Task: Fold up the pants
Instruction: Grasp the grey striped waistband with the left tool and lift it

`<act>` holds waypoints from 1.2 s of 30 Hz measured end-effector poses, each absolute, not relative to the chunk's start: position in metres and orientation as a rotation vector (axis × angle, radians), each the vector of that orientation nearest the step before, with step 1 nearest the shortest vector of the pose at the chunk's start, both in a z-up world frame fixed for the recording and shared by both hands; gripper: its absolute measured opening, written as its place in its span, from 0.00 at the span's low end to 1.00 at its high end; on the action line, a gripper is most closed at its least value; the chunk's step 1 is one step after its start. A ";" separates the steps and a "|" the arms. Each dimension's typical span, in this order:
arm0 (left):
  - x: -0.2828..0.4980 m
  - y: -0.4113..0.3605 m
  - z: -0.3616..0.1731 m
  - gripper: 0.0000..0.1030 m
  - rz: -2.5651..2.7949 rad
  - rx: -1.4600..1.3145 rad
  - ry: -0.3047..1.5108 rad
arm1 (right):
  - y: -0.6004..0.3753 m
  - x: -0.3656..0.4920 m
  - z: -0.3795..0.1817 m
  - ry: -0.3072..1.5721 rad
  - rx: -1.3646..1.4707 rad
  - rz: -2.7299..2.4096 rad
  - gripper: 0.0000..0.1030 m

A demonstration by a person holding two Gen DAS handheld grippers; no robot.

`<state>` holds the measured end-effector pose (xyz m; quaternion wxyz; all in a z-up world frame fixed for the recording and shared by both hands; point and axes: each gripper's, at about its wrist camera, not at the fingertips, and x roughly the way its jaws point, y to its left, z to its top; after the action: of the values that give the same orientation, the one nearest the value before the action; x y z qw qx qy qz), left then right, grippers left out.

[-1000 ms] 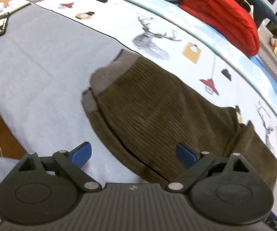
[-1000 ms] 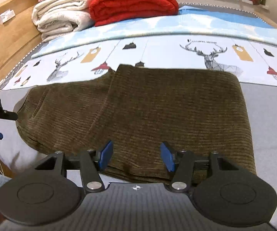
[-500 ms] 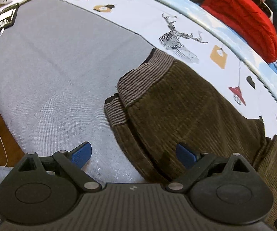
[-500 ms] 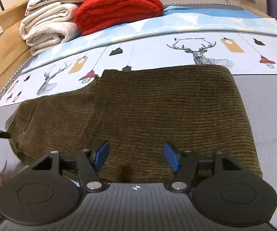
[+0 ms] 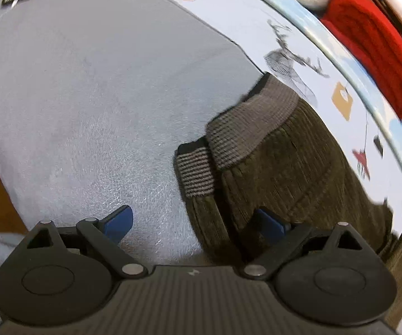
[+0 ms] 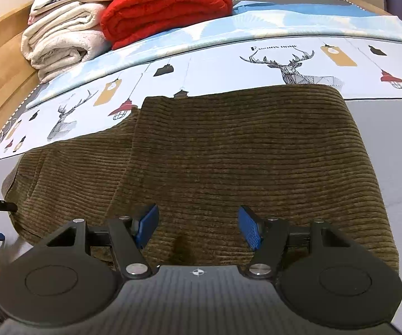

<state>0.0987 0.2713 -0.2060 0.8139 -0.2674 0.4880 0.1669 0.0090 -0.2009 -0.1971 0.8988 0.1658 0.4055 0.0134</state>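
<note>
Holding both grippers low over the bed, we're looking at brown corduroy pants (image 6: 229, 150) lying folded on the grey sheet (image 5: 89, 97), w/ the far edge reaching onto the deer-print blanket (image 6: 256, 64). We're keeping the left gripper (image 5: 195, 223) spread wide, nothing btwn its blue pads (image 5: 118, 220); one pad is sitting over bare sheet, the other over the corduroy near the striped waistband (image 5: 245, 128), which is lying doubled in two offset layers. Left view is blurry, so whether that pad is touching cloth is prob not decidable. We're holding the right gripper (image 6: 198, 227) moderately open too, empty, pads hovering over the near edge of the folded part. Beyond, a red quilt (image 6: 164, 8) and white blankets (image 6: 58, 42) are sitting stacked by the wooden headboard (image 6: 0, 64).
</note>
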 end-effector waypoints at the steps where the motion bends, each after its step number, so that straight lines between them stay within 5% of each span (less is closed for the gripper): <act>1: 0.100 0.273 -0.206 0.94 0.363 -0.584 1.033 | -0.201 0.010 -0.198 0.840 0.346 0.026 0.63; 8: 0.122 0.269 -0.206 0.94 0.334 -0.635 1.007 | -0.205 0.018 -0.207 0.849 0.359 0.003 0.63; 10: 0.127 0.268 -0.206 0.80 0.342 -0.666 1.013 | -0.207 0.019 -0.208 0.845 0.370 -0.003 0.63; 11: 0.129 0.266 -0.205 0.63 0.347 -0.670 1.018 | -0.208 0.019 -0.208 0.844 0.375 -0.007 0.63; 15: 0.126 0.266 -0.195 0.41 0.426 -0.711 0.995 | -0.215 0.021 -0.209 0.839 0.394 -0.023 0.63; 24: 0.124 0.245 -0.138 0.27 0.464 -0.763 0.919 | -0.236 0.014 -0.201 0.795 0.476 -0.043 0.63; 34: 0.123 0.102 -0.054 0.18 0.277 -0.444 0.752 | -0.278 -0.012 -0.185 0.696 0.635 -0.066 0.63; 35: 0.122 0.080 -0.049 0.00 0.228 -0.410 0.746 | -0.283 -0.014 -0.184 0.687 0.643 -0.067 0.63; 36: 0.120 0.058 -0.043 0.00 0.153 -0.381 0.729 | -0.287 -0.017 -0.182 0.677 0.651 -0.069 0.63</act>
<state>0.1201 0.0578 -0.0427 0.9138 -0.1851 0.3538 0.0743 -0.0170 -0.2871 -0.1820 0.8912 0.3137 0.3260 -0.0333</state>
